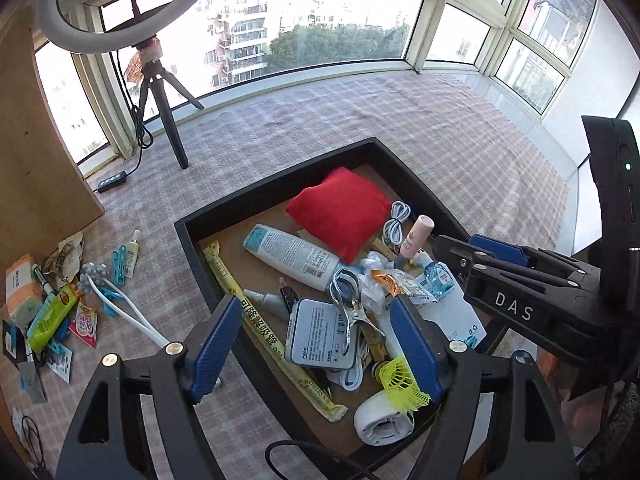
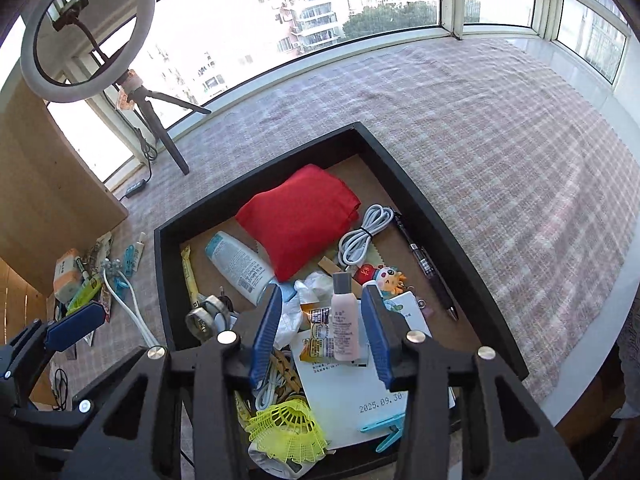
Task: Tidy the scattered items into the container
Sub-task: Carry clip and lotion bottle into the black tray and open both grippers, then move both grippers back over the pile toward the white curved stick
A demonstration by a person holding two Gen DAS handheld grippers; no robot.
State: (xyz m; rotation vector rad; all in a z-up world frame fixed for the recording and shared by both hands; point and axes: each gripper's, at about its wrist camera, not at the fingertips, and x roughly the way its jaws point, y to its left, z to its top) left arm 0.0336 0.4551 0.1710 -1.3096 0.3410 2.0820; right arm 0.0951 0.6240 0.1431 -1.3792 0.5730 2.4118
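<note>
Left gripper (image 1: 316,344) released, blue pads wide apart, nothing pressed between them; hovers above the near-left part of the black tray (image 1: 280,176). Below and between its pads: silver clip (image 1: 350,300) lying on a white tin (image 1: 320,334); yellow shuttlecock (image 1: 402,382) by its right pad.

Right gripper (image 2: 322,330) jaws parted; pink bottle (image 2: 345,320) lies between the pads, gap visible on both sides, not pinched. Red cloth (image 2: 300,220) and white cable (image 2: 362,236) ahead of it in the tray.

Scattered items (image 1: 60,304) remain on the checked cloth (image 1: 400,120), left of the left gripper, outside the tray
</note>
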